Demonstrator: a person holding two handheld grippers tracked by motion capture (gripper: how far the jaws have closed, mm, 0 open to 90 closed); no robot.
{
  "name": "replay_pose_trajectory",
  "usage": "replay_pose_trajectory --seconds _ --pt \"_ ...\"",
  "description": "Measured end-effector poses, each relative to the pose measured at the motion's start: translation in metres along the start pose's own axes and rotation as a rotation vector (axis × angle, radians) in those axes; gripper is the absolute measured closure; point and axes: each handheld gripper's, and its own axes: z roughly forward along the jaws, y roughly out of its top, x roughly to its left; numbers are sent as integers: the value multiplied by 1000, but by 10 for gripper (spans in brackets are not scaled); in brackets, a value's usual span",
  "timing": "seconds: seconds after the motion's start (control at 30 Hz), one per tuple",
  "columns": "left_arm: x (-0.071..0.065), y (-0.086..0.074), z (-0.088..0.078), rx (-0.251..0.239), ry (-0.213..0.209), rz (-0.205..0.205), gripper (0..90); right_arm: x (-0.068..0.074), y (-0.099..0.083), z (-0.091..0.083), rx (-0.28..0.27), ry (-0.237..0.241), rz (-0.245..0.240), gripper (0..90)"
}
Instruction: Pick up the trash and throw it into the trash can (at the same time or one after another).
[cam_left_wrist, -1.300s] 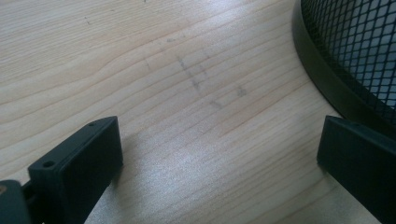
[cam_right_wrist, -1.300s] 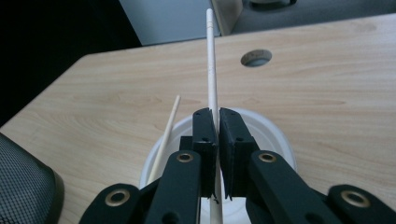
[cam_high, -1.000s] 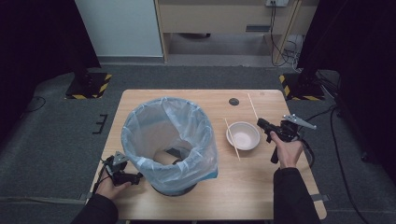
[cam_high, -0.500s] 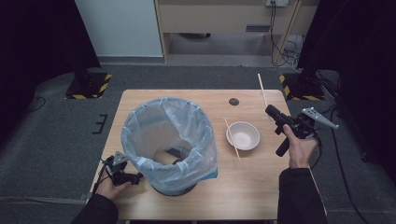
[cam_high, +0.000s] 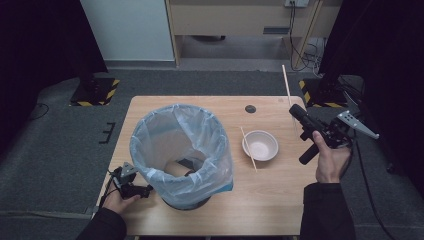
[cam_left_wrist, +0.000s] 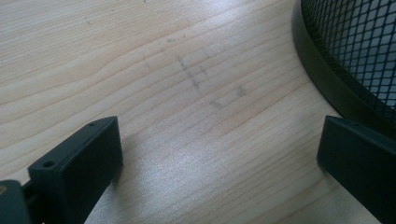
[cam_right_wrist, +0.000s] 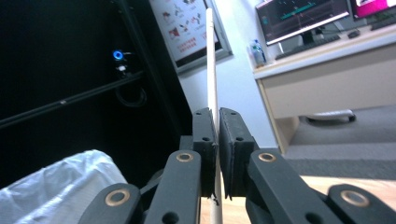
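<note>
My right gripper is raised over the table's right edge, shut on a pale wooden chopstick that sticks up and away from it. In the right gripper view the chopstick runs straight up between the pressed pads of that gripper. A second chopstick lies on the table against the left side of a white bowl. My left gripper rests on the table at the bin's lower left; its jaws stand wide open over bare wood.
A black mesh bin lined with a pale blue plastic bag takes up the table's left half; its base rim sits just beside my left gripper. A small dark disc lies near the far edge. The wooden table ends close to my right hand.
My right gripper has risen and drifted right, away from the bowl, carrying the chopstick up off the table. The left gripper has stayed put.
</note>
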Motion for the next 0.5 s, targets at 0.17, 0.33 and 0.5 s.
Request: replay_pose_trajectory --seconds 0.17,0.33,0.5 --pt "0 0 0 0 0 0 0 9 6 -1 -14 31 -12 860" --pt "0 0 0 0 0 0 0 23 12 -1 -26 84 -32 860" --pt "0 0 0 0 0 0 0 34 16 0 -29 122 -51 860"
